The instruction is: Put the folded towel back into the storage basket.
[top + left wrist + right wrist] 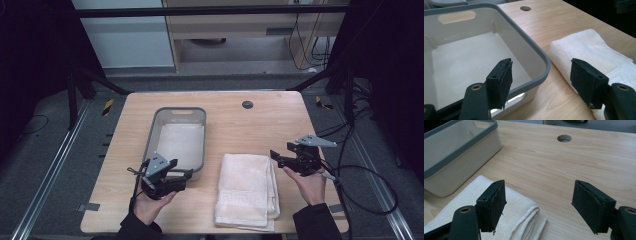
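Your left gripper (187, 174) hangs with jaws apart and empty at the near corner of the grey-rimmed tub (200, 120). The folded white towel (247, 187) lies on the worktop (260, 120) just right of it. Your right gripper (274, 156), jaws spread and empty, sits at the towel's far right corner.

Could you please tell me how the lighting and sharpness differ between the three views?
The high view is dim and soft, the surroundings nearly black, and the folded towel and grey-rimmed bin look washed out. The left gripper view is bright, with the bin floor overexposed and the near jaws slightly blurred. The right gripper view is evenly lit, with crisp wood grain on the table.
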Action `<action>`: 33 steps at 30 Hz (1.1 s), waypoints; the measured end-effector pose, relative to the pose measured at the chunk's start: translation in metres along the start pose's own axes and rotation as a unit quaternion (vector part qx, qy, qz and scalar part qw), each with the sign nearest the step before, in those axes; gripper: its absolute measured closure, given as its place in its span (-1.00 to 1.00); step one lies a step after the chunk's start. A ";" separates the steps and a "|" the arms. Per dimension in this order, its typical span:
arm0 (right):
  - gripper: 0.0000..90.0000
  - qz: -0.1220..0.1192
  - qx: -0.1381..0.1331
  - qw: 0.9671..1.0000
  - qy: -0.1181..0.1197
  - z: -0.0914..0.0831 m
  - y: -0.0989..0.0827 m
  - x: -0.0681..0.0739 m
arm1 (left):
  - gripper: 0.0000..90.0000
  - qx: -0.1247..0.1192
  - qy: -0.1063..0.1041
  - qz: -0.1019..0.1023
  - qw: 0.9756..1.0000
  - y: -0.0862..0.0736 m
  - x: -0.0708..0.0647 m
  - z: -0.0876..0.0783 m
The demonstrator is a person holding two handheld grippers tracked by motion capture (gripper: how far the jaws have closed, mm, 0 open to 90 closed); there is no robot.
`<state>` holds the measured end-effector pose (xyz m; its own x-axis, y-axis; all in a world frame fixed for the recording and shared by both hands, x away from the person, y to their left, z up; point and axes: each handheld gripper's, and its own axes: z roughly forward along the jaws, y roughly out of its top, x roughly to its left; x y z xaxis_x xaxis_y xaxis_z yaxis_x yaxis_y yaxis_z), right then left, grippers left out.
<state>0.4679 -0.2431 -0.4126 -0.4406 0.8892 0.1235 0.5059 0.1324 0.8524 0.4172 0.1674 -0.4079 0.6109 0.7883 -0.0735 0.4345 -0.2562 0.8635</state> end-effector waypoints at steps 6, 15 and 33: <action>-0.40 -0.003 0.009 1.000 0.003 0.003 -0.003 0.001 | -0.24 0.017 -0.014 0.012 1.000 -0.005 -0.014 0.011; -0.43 -0.003 0.015 1.000 0.009 0.006 -0.010 0.002 | -0.23 0.035 -0.030 0.020 0.999 -0.012 -0.027 0.017; -0.44 -0.035 0.051 0.998 0.022 0.019 -0.020 0.012 | -0.22 0.074 -0.053 0.029 0.995 -0.029 -0.047 0.036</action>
<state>0.4669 -0.2272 -0.4375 -0.5085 0.8564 0.0900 0.5449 0.2390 0.8037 0.4000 0.1180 -0.4474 0.7012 0.7078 -0.0854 0.4847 -0.3855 0.7851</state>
